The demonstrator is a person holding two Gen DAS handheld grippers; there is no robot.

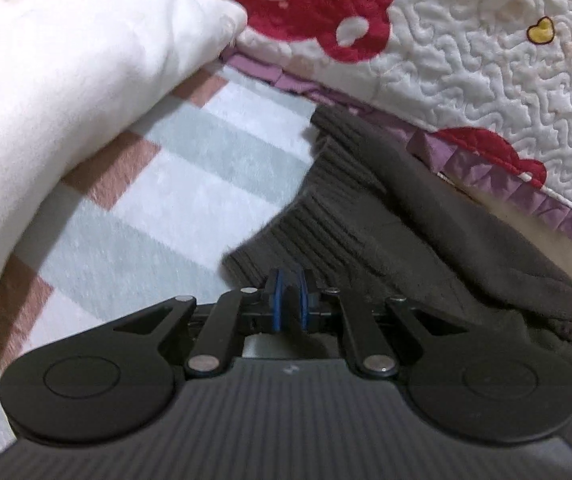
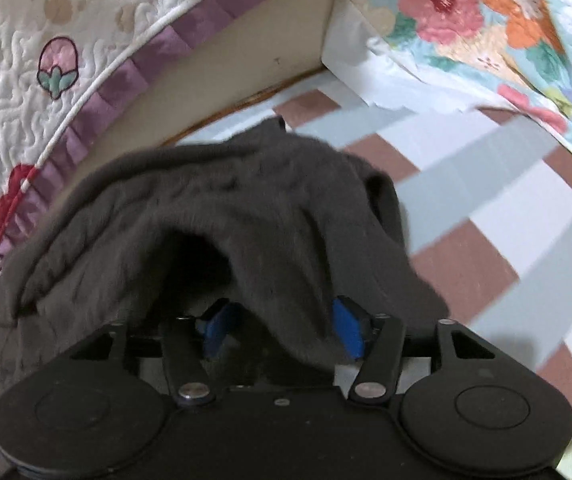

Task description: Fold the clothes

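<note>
You are handling a soft, limp dark sweater
Left gripper is pinching its ribbed hem; right gripper is standing spread, cloth draping over it

Dark grey sweater, pink-and-pale-blue checked blanket.
</note>
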